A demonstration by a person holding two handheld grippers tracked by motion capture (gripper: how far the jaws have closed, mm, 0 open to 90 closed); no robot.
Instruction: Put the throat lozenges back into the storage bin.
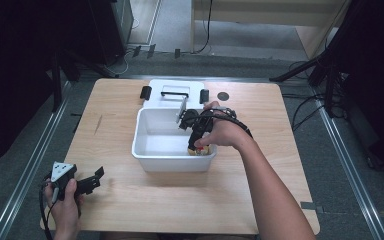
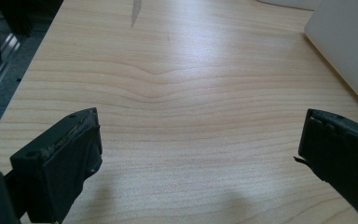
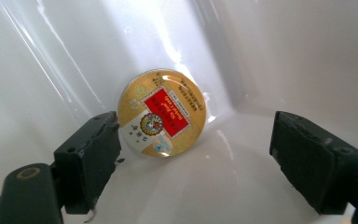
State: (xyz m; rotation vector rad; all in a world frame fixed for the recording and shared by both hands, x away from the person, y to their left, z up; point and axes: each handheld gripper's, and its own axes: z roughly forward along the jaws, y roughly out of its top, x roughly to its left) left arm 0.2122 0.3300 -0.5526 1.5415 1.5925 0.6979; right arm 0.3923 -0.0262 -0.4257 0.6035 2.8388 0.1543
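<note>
A round gold tin (image 3: pixel 162 112) with a red label rests in a corner of the white bin (image 3: pixel 51 60), tilted against its wall. My right gripper (image 3: pixel 196 140) reaches down into the bin (image 1: pixel 145 160) at its near right corner, over the tin (image 1: pixel 200 150). Its jaws stand apart; the tin sits just beyond the left jaw and nothing presses on it. In the high view the right gripper (image 1: pixel 198 137) is partly hidden by the hand. My left gripper (image 1: pixel 99 177) hovers low over the table's front left, open, with bare wood between its jaws (image 2: pixel 200 135).
The bin's white lid (image 1: pixel 175 92) with black clips lies flat behind the bin. A small dark round mark (image 1: pixel 223 96) sits on the wooden table (image 1: pixel 180 200) at the back right. The bin's side wall (image 2: pixel 349 42) shows at the right of the left gripper view.
</note>
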